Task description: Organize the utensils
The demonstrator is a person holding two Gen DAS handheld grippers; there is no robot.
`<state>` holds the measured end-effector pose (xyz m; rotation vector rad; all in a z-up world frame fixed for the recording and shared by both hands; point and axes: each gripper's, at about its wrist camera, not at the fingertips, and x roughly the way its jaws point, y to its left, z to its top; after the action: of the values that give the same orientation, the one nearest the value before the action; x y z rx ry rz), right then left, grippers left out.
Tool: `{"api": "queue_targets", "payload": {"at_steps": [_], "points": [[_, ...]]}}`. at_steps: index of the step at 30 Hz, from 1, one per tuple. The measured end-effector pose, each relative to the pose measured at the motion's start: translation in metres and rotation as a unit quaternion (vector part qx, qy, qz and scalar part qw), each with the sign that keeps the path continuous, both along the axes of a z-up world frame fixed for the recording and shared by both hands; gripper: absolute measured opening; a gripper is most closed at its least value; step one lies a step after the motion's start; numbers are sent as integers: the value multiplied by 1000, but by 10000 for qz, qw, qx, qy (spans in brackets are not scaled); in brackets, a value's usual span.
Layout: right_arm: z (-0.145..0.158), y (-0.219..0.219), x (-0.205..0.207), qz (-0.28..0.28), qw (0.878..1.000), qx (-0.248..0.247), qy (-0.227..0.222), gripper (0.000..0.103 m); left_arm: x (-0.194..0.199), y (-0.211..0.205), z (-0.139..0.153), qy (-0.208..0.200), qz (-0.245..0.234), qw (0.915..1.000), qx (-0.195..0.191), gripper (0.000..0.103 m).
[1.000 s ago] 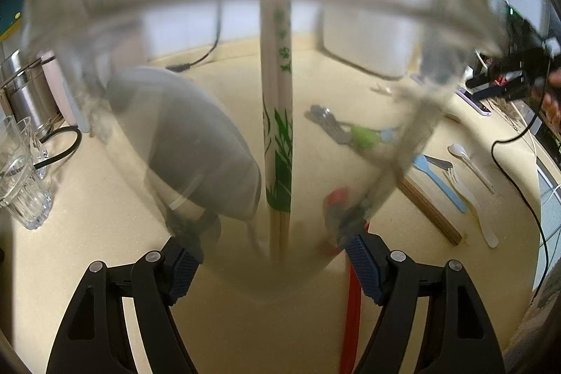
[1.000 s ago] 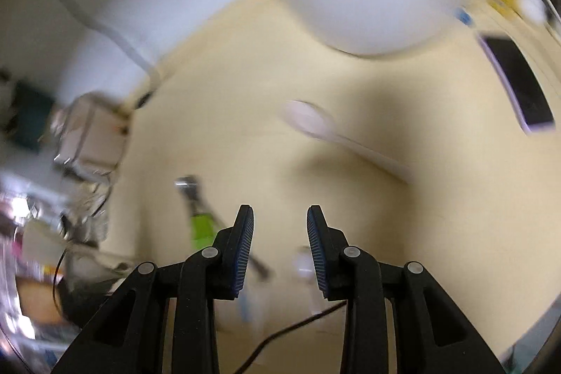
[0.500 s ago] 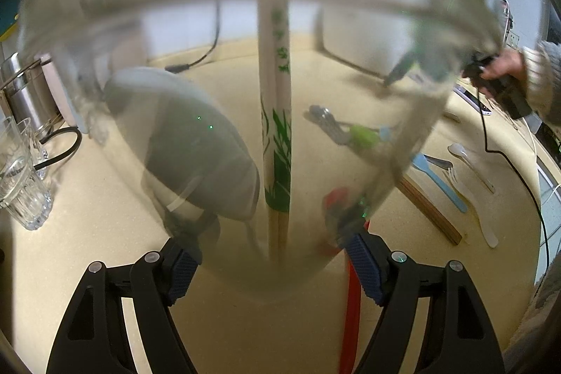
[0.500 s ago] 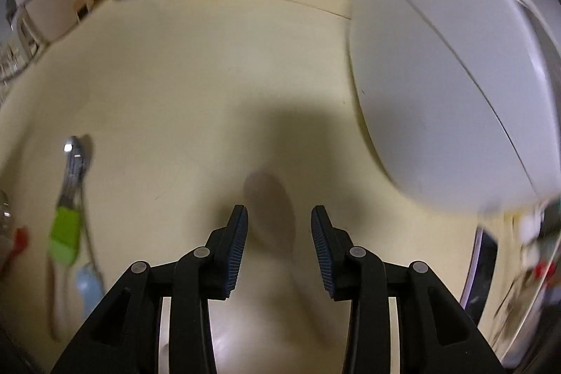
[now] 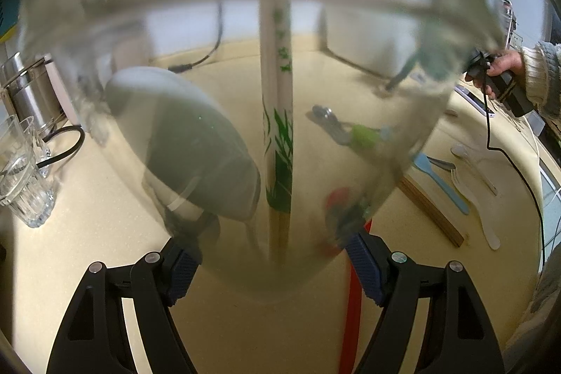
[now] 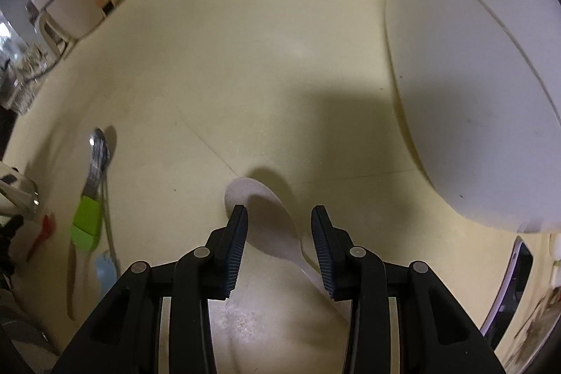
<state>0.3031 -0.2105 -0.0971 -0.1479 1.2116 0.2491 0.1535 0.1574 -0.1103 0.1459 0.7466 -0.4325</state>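
Note:
My left gripper [image 5: 270, 263] is shut on a clear glass cup [image 5: 228, 100] that fills its view; a pair of chopsticks in a green-printed paper sleeve [image 5: 278, 114] and a dark grey spoon [image 5: 182, 142] stand inside. My right gripper [image 6: 278, 244] is open, low over the counter, its fingers on either side of a white plastic spoon [image 6: 266, 216] without touching it. A green-handled metal utensil [image 6: 89, 195] and a light blue one [image 6: 105, 269] lie to its left. More utensils lie on the counter in the left wrist view: a blue spoon [image 5: 438, 179], white ones [image 5: 480, 209], a wooden stick [image 5: 431, 209].
A large white appliance [image 6: 473, 93] stands at the right of the right wrist view, a phone [image 6: 508, 286] beside it. Drinking glasses [image 5: 21, 174] and a steel container [image 5: 28, 90] stand at the left. A red utensil handle [image 5: 354, 304] lies under the cup. A black cable [image 5: 515, 163] trails right.
My right gripper has swung and come down over the white spoon, which now lies between its open fingers. My left gripper has kept the cup still.

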Motion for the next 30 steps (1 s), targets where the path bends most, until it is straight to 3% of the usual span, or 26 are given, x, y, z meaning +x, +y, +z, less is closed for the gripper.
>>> {"api": "queue_targets", "payload": {"at_steps": [9, 16, 21, 30], "points": [[-5, 8, -12, 491, 9984, -247, 101, 39, 1, -1, 1, 0, 7, 10000, 4, 79], [-18, 24, 2, 892, 9934, -689, 233, 39, 1, -1, 1, -1, 1, 10000, 6, 79], [-17, 25, 6, 869, 9954, -341, 235, 39, 1, 0, 1, 1, 0, 10000, 2, 79], [-12, 24, 18, 942, 9937, -518, 324, 39, 0, 0, 1, -3, -3, 10000, 7, 79]]}}
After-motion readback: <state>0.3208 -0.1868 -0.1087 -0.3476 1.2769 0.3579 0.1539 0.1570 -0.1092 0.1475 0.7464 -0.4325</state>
